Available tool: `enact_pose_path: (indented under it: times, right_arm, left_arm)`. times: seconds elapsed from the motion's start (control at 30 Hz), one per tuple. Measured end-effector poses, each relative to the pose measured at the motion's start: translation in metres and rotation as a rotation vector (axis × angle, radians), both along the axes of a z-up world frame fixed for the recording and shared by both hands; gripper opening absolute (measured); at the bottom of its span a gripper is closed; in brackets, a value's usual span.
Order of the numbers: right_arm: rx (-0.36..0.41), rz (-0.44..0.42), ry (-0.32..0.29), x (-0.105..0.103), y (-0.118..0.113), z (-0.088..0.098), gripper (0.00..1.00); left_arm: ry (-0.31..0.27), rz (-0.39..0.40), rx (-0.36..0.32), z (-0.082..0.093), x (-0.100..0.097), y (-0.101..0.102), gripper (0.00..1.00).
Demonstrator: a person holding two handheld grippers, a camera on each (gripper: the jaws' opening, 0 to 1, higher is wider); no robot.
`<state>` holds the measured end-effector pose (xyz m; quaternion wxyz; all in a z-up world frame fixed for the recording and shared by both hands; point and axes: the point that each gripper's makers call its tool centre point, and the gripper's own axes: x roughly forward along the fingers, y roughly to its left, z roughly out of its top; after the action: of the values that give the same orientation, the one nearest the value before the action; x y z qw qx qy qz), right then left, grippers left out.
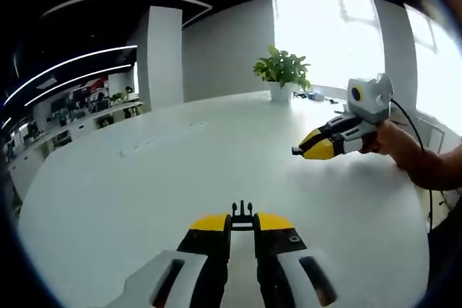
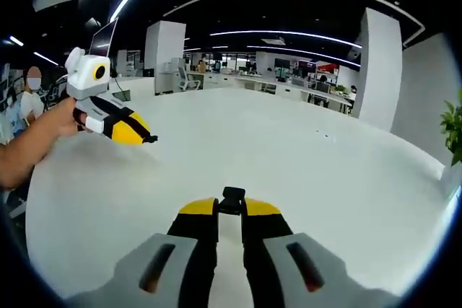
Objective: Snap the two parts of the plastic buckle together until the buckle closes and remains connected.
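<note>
1. Your left gripper (image 1: 242, 223), nearest item in the left gripper view: black jaws with yellow tips, drawn close together and clamped on the pronged buckle half (image 1: 242, 214). Its dark prongs stick out just past the tips, pointing toward the far side of the table (image 1: 144, 178).

2. Your right gripper (image 2: 232, 207), nearest item in the right gripper view: jaws likewise narrowed, pinching the socket buckle half (image 2: 232, 198), a small black block seated between the yellow tips.

3. Both halves are held above the white table, well apart from each other; they are not joined.

4. In the left gripper view, your right gripper reaches in from the right edge, held in your hand (image 1: 393, 141), its yellow tips closed around something dark that is too small to make out there.

5. In the right gripper view, your left gripper enters from the left edge, gripped by your hand (image 2: 61, 122), with a dark bit showing at its tip.

6. A potted plant (image 1: 283, 75) stands near the table's far edge, in front of the bright window (image 1: 328, 34).

7. Beyond the table, desks and monitors (image 2: 289, 77) under strip ceiling lights; detail is too small to tell.
</note>
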<state>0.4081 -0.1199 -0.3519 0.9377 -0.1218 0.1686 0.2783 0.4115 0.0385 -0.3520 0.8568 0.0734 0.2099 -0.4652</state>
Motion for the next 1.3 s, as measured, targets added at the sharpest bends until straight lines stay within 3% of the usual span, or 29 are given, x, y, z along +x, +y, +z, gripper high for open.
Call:
enact_pose_path:
  times: [0.1, 0.2, 0.73, 1.3]
  right_arm:
    - [0.002, 0.003, 0.006, 0.001, -0.001, -0.002, 0.1]
    - [0.002, 0.004, 0.015, 0.001, -0.002, -0.004, 0.1]
    - [0.006, 0.049, 0.013, -0.003, 0.002, -0.005, 0.1]
    - [0.036, 0.116, 0.021, -0.011, 0.006, 0.002, 0.1]
  left_arm:
    - [-0.008, 0.007, 0.019, -0.003, 0.002, 0.003, 0.1]
    - [0.031, -0.003, 0.001, -0.008, 0.001, 0.006, 0.1]
    - [0.005, -0.016, 0.037, -0.009, -0.004, 0.005, 0.1]
    - [0.019, -0.058, 0.059, -0.012, -0.011, 0.008, 0.1]
